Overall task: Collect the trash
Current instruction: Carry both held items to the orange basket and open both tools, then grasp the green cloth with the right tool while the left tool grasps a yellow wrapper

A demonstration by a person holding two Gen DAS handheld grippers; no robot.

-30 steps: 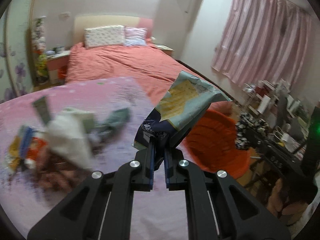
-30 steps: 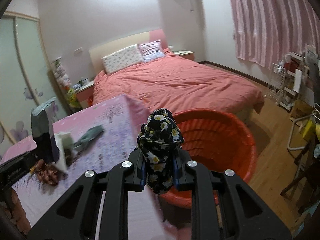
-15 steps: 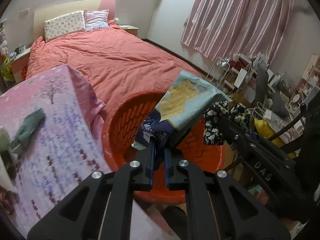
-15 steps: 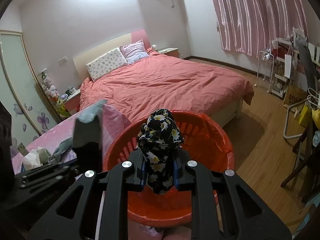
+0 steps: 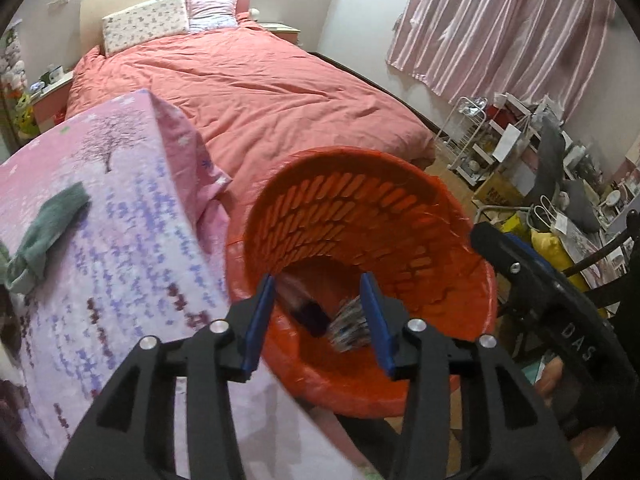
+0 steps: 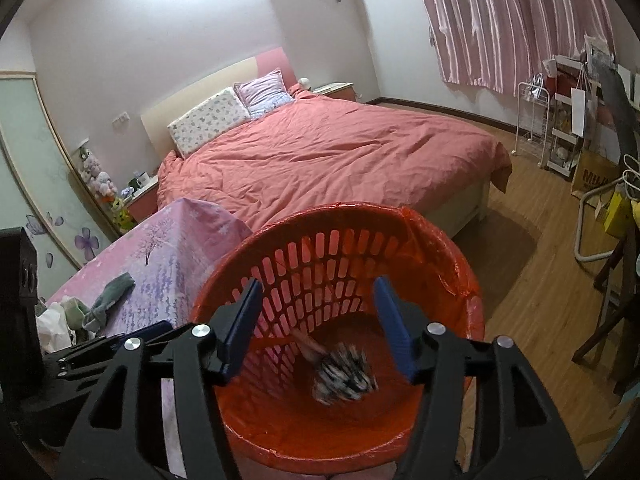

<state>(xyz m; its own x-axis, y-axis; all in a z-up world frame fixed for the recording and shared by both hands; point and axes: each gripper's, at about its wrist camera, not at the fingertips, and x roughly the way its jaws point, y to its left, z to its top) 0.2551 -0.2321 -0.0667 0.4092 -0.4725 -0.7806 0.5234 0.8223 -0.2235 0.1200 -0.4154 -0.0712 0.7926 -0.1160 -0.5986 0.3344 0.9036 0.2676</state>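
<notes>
Left gripper (image 5: pixel 319 322): jaws apart, just been opening, nothing between the pads.
Right gripper (image 6: pixel 320 330): jaws apart, just been opening, empty.
Wrapper (image 5: pixel 302 306): blurred, below and beyond the left jaws, inside the bin (image 5: pixel 400 216).
Floral cloth (image 6: pixel 344 372): blurred, below the right jaws, in the bin.

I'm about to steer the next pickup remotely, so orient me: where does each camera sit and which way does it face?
Left wrist: rides the left tool, angled down into the orange basket; its open fingers and the right tool show.
Right wrist: rides the right tool, angled down into the basket; its open fingers and the left tool show.
Shared: basket, blurred flowered cloth inside it, bed, pink-covered table.
</notes>
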